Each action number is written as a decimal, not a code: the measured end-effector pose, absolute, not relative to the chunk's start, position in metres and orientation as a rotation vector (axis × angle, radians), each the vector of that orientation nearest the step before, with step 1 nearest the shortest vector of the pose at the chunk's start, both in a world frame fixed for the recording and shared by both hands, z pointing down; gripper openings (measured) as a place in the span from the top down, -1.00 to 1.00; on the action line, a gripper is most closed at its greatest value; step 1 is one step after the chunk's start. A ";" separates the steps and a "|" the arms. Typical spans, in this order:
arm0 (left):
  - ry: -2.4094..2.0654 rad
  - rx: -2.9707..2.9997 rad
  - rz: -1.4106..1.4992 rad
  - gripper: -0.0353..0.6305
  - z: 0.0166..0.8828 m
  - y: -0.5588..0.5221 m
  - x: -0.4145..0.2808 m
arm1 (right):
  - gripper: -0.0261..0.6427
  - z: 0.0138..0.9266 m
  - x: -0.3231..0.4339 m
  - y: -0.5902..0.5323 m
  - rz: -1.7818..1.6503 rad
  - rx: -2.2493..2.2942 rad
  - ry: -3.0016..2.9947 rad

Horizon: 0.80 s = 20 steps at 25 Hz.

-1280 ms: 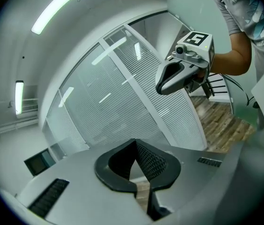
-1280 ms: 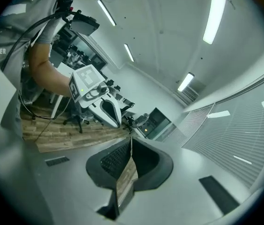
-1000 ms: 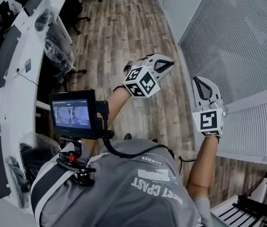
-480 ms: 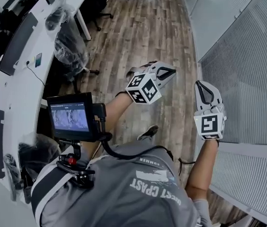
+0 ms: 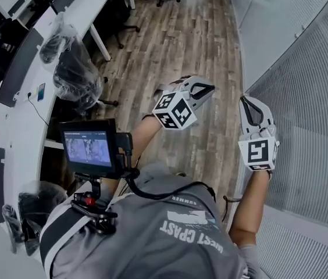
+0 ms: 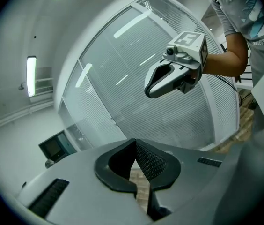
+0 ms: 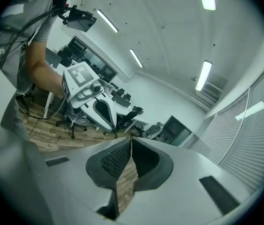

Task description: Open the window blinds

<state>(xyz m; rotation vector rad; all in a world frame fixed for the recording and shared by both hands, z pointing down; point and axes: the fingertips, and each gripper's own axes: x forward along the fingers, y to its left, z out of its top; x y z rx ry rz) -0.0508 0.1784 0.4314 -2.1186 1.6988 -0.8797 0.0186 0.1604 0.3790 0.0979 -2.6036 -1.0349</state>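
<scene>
L gripper (image 5: 203, 89) and R gripper (image 5: 246, 103) both clenched, empty. Pale grey slatted window blinds (image 5: 318, 109) stand just right of R gripper, which is nearer. Slats prob. still closed.

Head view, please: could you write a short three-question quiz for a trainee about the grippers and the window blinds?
1. True or false: the left gripper is clamped on a slat of the window blinds.
2. In the head view, on which side do the window blinds lie? A left; B right; C neither.
3. Fill in: the right gripper has its jaws ____, with nothing between them.
Key: 1 false, it hangs empty over the wooden floor; 2 B; 3 shut.
</scene>
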 end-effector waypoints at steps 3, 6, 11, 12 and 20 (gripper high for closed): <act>1.688 -2.129 -0.884 0.88 0.434 0.125 -0.078 | 0.91 0.386 -0.006 0.111 -1.011 0.088 -2.598; 1.655 -2.158 -0.870 0.88 0.435 0.058 -0.109 | 0.91 0.387 -0.033 0.046 -0.987 0.141 -2.583; 1.565 -2.202 -0.838 0.88 0.444 -0.036 -0.167 | 0.91 0.400 -0.090 -0.040 -0.957 0.233 -2.551; 1.545 -2.207 -0.824 0.88 0.443 -0.053 -0.179 | 0.91 0.399 -0.103 -0.055 -0.954 0.257 -2.553; 1.415 -2.288 -0.789 0.88 0.441 -0.206 -0.251 | 0.91 0.405 -0.169 -0.192 -0.869 0.385 -2.520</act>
